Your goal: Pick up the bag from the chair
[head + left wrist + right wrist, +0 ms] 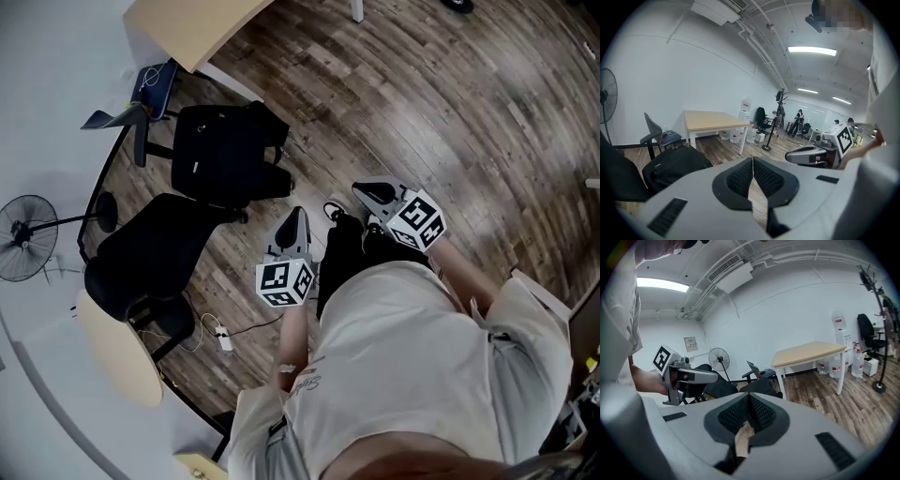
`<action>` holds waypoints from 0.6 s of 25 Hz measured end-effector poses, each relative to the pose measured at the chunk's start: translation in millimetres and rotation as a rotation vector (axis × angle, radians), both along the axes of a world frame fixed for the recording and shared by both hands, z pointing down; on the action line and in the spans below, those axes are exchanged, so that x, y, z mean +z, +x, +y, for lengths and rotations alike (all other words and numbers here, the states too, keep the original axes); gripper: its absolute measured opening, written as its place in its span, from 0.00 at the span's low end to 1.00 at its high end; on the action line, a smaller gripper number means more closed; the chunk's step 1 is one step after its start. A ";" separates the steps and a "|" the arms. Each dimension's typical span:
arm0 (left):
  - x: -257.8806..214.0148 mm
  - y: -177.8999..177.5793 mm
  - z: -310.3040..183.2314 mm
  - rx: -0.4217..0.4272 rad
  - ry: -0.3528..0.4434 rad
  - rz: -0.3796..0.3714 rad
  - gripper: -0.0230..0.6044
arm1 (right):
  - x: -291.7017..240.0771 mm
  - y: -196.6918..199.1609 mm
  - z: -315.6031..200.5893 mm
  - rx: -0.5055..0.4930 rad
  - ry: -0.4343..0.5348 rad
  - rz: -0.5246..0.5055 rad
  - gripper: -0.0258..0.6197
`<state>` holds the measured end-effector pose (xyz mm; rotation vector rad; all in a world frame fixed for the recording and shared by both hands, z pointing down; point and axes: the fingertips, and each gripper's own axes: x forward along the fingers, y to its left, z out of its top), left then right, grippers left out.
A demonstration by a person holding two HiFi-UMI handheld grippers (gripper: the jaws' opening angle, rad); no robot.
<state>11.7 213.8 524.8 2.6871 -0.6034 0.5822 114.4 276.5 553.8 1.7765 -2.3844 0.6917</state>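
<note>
The black bag (228, 153) rests on a seat near the wooden table, ahead and to the left of me; in the left gripper view the bag (674, 164) lies low at the left, and in the right gripper view the bag (761, 386) shows beyond the jaws. My left gripper (296, 216) is held in the air short of it, jaws closed together with nothing between them. My right gripper (362, 190) hovers further right, also shut and empty. Neither touches the bag.
A black office chair (150, 253) stands left of my legs, a standing fan (23, 236) by the wall. A light wooden table (192, 26) is beyond the bag, a small grey chair (148, 92) with blue items beside it. A round beige tabletop (117, 349) sits lower left.
</note>
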 end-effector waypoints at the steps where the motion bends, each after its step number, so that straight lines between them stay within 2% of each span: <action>1: 3.4 4.3 -4.6 0.005 -0.007 0.000 0.06 | 2.3 0.7 -4.2 -0.003 -0.007 -0.002 0.03; 7: 9.1 38.3 -38.9 0.029 -0.051 0.044 0.06 | -2.1 22.6 -41.1 -0.015 -0.035 0.027 0.03; 15: 15.3 64.0 -129.2 0.041 -0.048 0.094 0.06 | -23.6 38.8 -148.8 -0.051 -0.022 0.112 0.03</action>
